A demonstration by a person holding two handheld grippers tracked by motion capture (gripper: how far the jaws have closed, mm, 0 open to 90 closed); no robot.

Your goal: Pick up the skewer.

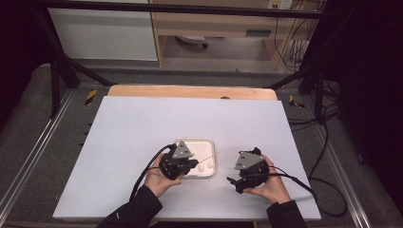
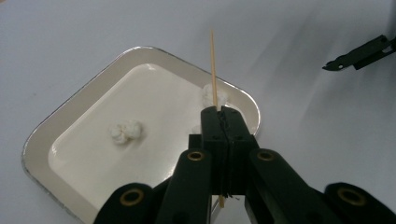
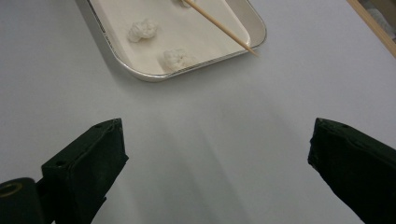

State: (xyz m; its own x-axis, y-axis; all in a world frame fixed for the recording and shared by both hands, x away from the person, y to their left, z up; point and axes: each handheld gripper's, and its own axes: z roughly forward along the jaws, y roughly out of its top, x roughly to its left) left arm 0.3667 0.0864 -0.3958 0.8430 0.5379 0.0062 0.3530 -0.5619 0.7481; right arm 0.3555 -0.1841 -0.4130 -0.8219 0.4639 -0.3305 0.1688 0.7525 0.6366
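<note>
Black jaws of the left gripper rise from the bottom centre of the left gripper view, pressed together on a thin wooden skewer. From the clamp the skewer runs upward, nearly vertical in that frame, to a tip near the top edge. Behind the jaws, centre-left, sits a shallow white tray with a metal rim, on the white table sheet. One white lump lies on the tray floor at its left; a second white lump sits just behind the skewer, possibly touching it, though contact cannot be confirmed.

At the lower corners of the right gripper view, the right gripper stands wide open over bare sheet, nothing between its jaws. The tray occupies the upper left of that frame, the skewer tip projecting past its rim.

In the high view, both grippers sit lower centre, the tray under the left one.
</note>
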